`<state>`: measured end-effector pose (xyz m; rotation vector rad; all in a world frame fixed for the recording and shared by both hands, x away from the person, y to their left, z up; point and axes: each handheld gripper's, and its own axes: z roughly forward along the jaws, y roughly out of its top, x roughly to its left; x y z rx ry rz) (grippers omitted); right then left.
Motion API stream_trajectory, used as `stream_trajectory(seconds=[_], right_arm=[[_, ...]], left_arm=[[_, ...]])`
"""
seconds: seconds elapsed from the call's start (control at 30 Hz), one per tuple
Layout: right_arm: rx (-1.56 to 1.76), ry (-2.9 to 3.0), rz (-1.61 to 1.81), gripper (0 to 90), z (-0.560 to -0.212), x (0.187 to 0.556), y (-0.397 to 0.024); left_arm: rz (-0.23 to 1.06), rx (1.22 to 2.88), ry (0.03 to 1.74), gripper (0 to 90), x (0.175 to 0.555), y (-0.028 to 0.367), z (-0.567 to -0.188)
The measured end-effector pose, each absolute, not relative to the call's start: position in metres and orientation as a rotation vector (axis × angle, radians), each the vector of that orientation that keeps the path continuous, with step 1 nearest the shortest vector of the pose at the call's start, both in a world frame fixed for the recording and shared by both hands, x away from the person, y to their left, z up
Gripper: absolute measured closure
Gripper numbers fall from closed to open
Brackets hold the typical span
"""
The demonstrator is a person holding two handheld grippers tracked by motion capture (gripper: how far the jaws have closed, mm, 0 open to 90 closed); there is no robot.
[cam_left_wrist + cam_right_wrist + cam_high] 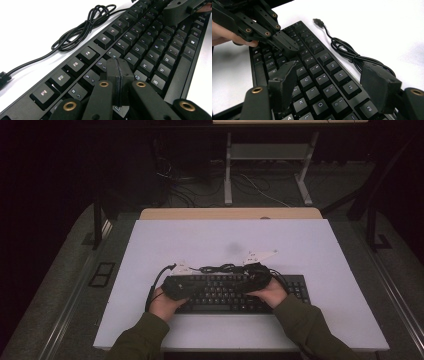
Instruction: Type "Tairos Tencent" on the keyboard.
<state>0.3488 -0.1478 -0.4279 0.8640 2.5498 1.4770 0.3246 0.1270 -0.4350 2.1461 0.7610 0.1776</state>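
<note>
Black on white is what we have: a black keyboard (240,292) lying across the near middle of the white table (320,245), with both our hands over it. From the high view we see the left gripper (175,287) above the keyboard's left end and the right gripper (257,277) above its right half, though the dim overhead picture blurs the jaws. The left gripper view sharpens things: the left gripper (119,75) is clenched, its jaws pressed flat together with nothing between them, the tip just over the keys near the number row. That view also gives us the coiled black cable (82,27) lying on the table just beyond the keyboard's far edge. The right gripper view adds the cable's plug (318,22) resting apart on the white surface, and there the right gripper (332,85) stands released, jaws wide above the keys, holding nothing.
</note>
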Motion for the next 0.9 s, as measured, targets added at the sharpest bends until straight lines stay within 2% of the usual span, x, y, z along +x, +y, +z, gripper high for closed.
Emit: stream_trajectory(seconds=[0.9], right_arm=[[0.86,2.538,1.485,28.9,-0.4268,0.3492,-0.1486]], left_arm=[[0.177,2.142,0.761,89.1,0.3235,0.1263,-0.4342]])
